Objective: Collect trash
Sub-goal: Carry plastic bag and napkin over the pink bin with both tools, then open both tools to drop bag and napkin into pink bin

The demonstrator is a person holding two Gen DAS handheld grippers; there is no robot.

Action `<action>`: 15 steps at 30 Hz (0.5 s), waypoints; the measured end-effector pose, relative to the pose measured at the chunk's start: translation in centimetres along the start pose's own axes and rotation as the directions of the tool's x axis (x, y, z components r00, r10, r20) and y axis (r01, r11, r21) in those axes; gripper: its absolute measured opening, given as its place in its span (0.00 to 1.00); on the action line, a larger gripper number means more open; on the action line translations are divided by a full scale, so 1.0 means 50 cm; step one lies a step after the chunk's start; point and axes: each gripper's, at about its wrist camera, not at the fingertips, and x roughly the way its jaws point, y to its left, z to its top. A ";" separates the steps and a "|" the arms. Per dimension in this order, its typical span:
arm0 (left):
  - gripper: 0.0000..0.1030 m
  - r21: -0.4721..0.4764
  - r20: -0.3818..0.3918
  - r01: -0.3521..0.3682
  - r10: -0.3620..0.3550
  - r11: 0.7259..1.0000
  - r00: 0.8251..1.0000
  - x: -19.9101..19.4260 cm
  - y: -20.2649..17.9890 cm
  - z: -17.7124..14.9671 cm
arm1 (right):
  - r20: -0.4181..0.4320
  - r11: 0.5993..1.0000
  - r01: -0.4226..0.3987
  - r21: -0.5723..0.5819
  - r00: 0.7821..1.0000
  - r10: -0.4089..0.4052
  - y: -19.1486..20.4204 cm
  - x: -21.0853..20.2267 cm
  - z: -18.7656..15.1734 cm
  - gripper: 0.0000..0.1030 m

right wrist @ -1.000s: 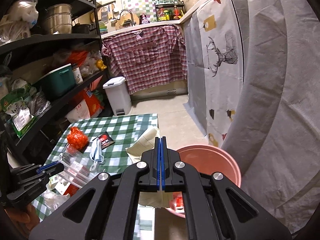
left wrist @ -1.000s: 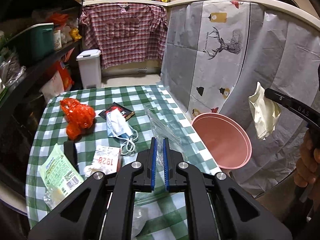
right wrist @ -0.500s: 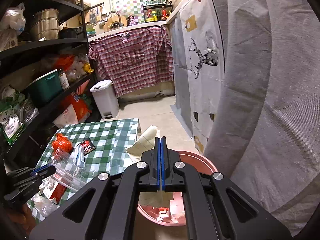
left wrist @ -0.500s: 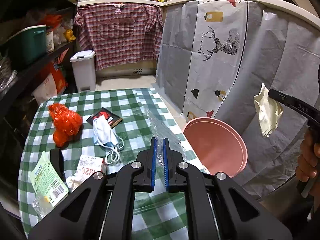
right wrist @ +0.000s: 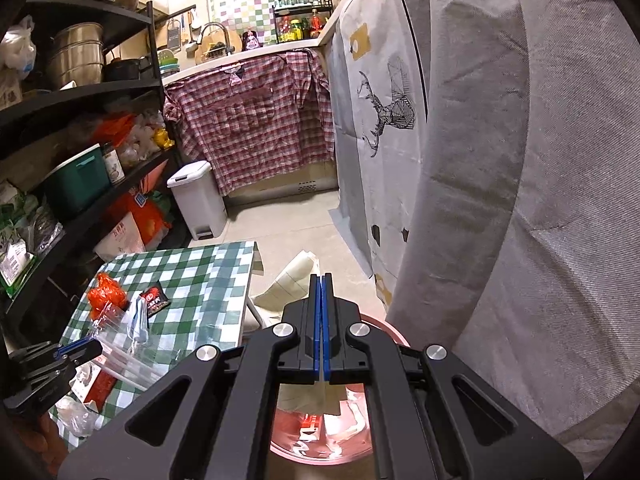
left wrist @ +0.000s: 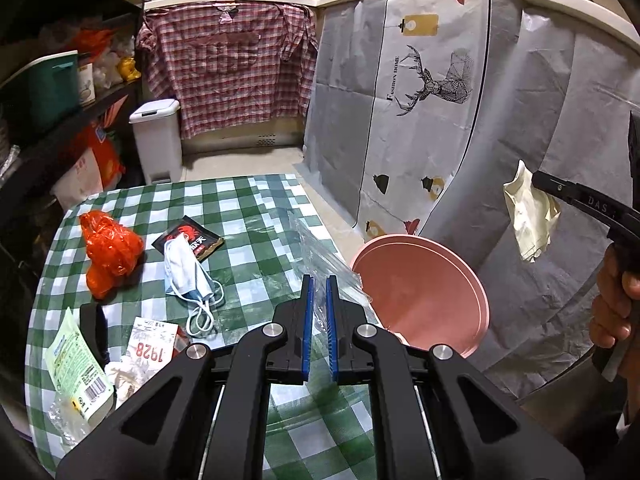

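My left gripper [left wrist: 319, 280] is shut on a clear plastic zip bag [left wrist: 320, 252], held above the right edge of the green checked table [left wrist: 248, 208]. Beside that edge stands a pink bin [left wrist: 424, 292]. My right gripper [right wrist: 322, 278] is shut on a crumpled cream paper [right wrist: 292, 280], which hangs over the pink bin [right wrist: 384, 326]; trash lies inside it. The left wrist view shows the right gripper [left wrist: 536, 178] and its paper [left wrist: 528, 216] at the far right. An orange bag [left wrist: 110, 252], a face mask [left wrist: 184, 268], a black sachet [left wrist: 196, 236] and a receipt [left wrist: 150, 344] lie on the table.
A green-and-white wrapper [left wrist: 76, 368] lies at the table's near left corner. Black shelves [left wrist: 60, 128] packed with goods line the left side. A white pedal bin [left wrist: 158, 140] stands on the floor behind the table. A grey deer-print curtain [left wrist: 432, 80] hangs close on the right.
Both grippers have shifted toward the pink bin with their loads. In the right wrist view the bin has slid beneath the gripper, and the table has drifted left.
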 end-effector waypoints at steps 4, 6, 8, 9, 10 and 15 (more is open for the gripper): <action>0.06 -0.003 0.002 0.002 -0.002 1.000 1.000 0.010 -0.011 0.008 | -0.001 1.000 0.002 -0.005 1.000 -0.002 0.003 0.003 -0.001 0.01; 0.06 -0.001 0.001 0.005 -0.005 1.000 1.000 0.015 -0.017 0.010 | -0.006 1.000 0.003 -0.006 1.000 -0.003 0.000 0.005 -0.004 0.01; 0.06 0.006 -0.002 0.007 -0.007 1.000 1.000 0.022 -0.026 0.010 | -0.012 1.000 0.006 -0.007 1.000 -0.006 -0.001 0.009 -0.007 0.01; 0.06 0.010 -0.004 0.010 -0.010 1.000 1.000 0.025 -0.030 0.009 | -0.017 1.000 0.009 -0.009 1.000 -0.009 -0.002 0.013 -0.009 0.01; 0.06 0.012 -0.007 0.013 -0.013 1.000 1.000 0.026 -0.034 0.008 | -0.020 1.000 0.012 -0.009 1.000 -0.012 -0.005 0.015 -0.011 0.01; 0.06 0.034 -0.014 0.035 -0.034 0.999 0.999 0.038 -0.058 0.006 | -0.037 1.000 0.013 0.009 0.999 -0.012 -0.019 0.024 -0.016 0.01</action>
